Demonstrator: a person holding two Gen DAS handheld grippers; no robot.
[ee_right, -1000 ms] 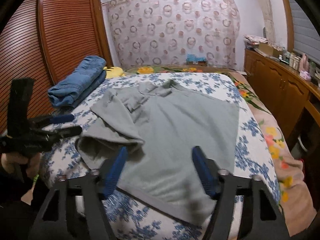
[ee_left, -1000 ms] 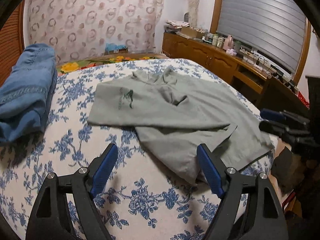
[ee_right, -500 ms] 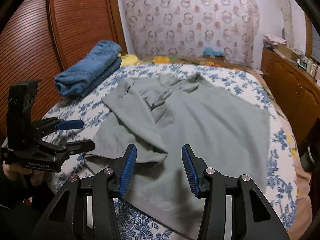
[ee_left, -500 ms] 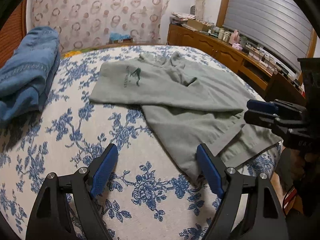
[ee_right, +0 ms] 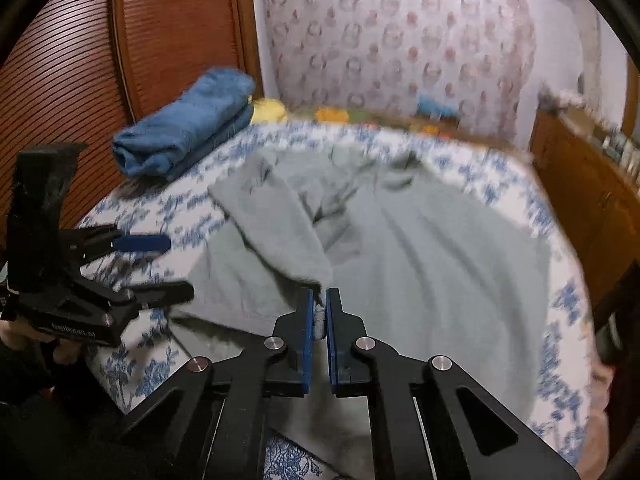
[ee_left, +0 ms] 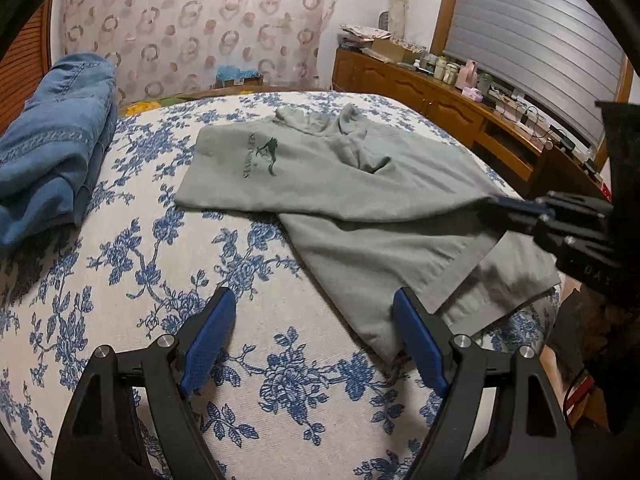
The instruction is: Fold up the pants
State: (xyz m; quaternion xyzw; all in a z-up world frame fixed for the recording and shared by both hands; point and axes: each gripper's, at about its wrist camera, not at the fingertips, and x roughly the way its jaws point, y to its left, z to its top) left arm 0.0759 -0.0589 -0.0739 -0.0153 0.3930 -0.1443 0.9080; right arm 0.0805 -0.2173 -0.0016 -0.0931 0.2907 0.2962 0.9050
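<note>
Grey-green pants [ee_left: 360, 208] lie spread on the blue-flowered bedspread [ee_left: 160, 280], one leg folded across with a dark logo on it. They also show in the right wrist view [ee_right: 420, 240]. My right gripper [ee_right: 319, 304] is shut on the folded leg's hem end; it also shows in the left wrist view [ee_left: 500, 202] at the right. My left gripper [ee_left: 314, 320] is open and empty above the bedspread, its right finger [ee_left: 416, 340] next to the pants' near corner. It also shows in the right wrist view [ee_right: 156, 266] at the left.
A stack of folded blue jeans [ee_left: 52, 148] lies on the bed's far left, also in the right wrist view [ee_right: 184, 120]. A wooden cabinet [ee_left: 440, 104] with clutter runs along the right side. A louvred wooden door [ee_right: 100, 60] stands at the left.
My right gripper moved in and closed on the folded leg's hem end. My left gripper drew nearer to the bed and stayed open.
</note>
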